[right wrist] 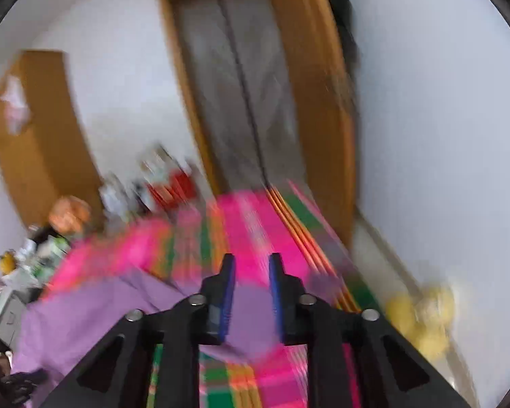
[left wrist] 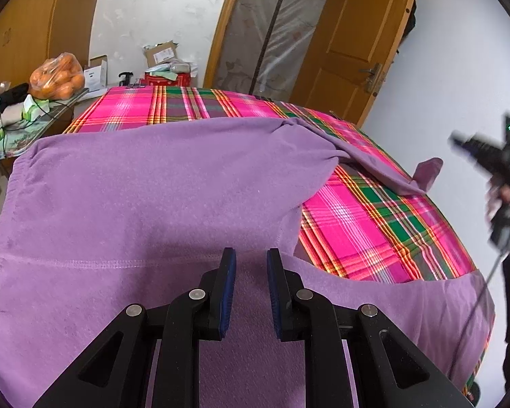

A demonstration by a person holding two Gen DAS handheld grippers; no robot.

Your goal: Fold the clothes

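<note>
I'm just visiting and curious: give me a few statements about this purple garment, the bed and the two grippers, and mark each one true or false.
1. The purple garment lies spread on a plaid sheet. True.
2. The sheet is plain blue. False: it is pink, green and orange plaid.
3. The right gripper clamps the garment. False: its jaws stand apart with nothing pinched.
4. A bag of oranges sits on the side table. True.
5. The left gripper hangs above the purple cloth. True.

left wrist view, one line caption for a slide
Left claw over a purple garment spread on a plaid-covered table.
</note>
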